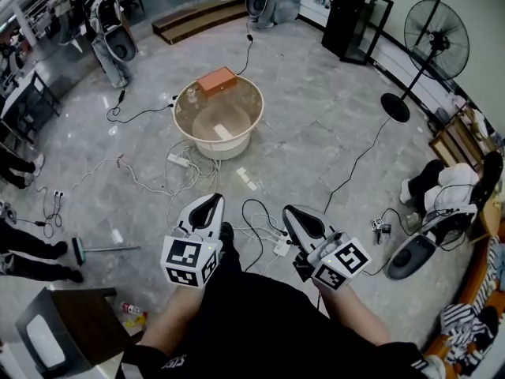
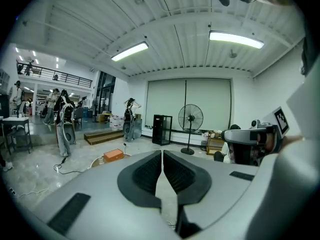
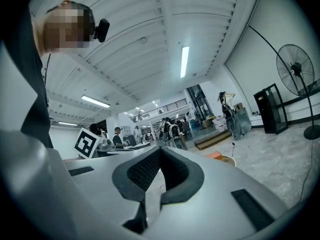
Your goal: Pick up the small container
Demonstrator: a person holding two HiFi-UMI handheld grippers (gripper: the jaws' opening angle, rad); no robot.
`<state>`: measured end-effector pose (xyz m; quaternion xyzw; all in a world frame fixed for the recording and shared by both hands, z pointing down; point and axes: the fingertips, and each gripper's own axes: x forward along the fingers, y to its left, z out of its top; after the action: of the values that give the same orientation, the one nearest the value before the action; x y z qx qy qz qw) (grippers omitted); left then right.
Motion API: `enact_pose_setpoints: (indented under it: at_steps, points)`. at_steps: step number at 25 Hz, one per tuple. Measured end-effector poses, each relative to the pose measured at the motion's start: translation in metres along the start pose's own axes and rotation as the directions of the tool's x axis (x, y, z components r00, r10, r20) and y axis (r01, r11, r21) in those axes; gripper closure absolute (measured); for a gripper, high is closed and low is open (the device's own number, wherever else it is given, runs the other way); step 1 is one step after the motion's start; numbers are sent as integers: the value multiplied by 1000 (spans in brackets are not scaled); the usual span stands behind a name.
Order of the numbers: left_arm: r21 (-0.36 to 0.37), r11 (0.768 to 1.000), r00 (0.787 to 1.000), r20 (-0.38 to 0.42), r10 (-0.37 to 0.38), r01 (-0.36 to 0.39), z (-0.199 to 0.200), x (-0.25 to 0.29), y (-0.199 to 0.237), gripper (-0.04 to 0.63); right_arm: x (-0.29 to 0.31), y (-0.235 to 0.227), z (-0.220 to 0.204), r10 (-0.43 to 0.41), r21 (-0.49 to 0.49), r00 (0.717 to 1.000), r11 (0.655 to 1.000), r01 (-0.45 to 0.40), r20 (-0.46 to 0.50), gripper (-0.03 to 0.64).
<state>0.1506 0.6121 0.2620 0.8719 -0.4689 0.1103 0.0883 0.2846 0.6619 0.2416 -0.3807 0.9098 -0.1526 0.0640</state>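
Note:
A round tub-like table (image 1: 188, 129) with a clear top stands on the floor well ahead of me. An orange box (image 1: 217, 80) lies on its far side, with a small pale container (image 1: 191, 96) beside it. Both grippers hang close to my body, far short of the table. My left gripper (image 1: 208, 204) is shut, its pads meeting with nothing between them (image 2: 162, 154). My right gripper (image 1: 293, 213) also looks shut and empty (image 3: 160, 151). In the left gripper view the orange box (image 2: 113, 155) shows just past the jaws.
Cables and power strips (image 1: 177, 161) trail over the floor between me and the table. A standing fan (image 1: 432, 30) and a black cabinet (image 1: 355, 18) are at the back right. A person (image 1: 442, 184) sits at the right by another fan (image 1: 414, 255). A desk (image 1: 59, 322) is at lower left.

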Motion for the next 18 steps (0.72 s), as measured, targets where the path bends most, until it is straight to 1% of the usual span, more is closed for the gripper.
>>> enact_pose_setpoints:
  at_steps: [4,9,18]
  points:
    - [-10,1000,1000,5,10,-10,1,19,30,569,38,-9,-1,33,-9,999,999,-34,-22,603]
    - [-35,999,1000,1,22,-22,12,51,76,569,90,-30,8,48,-1,998,999,-48,-46,603]
    - [-38,999,999,-34,27,-29,32,114,174,569,207,-77,16,63,9,994,998,-62,-93,603]
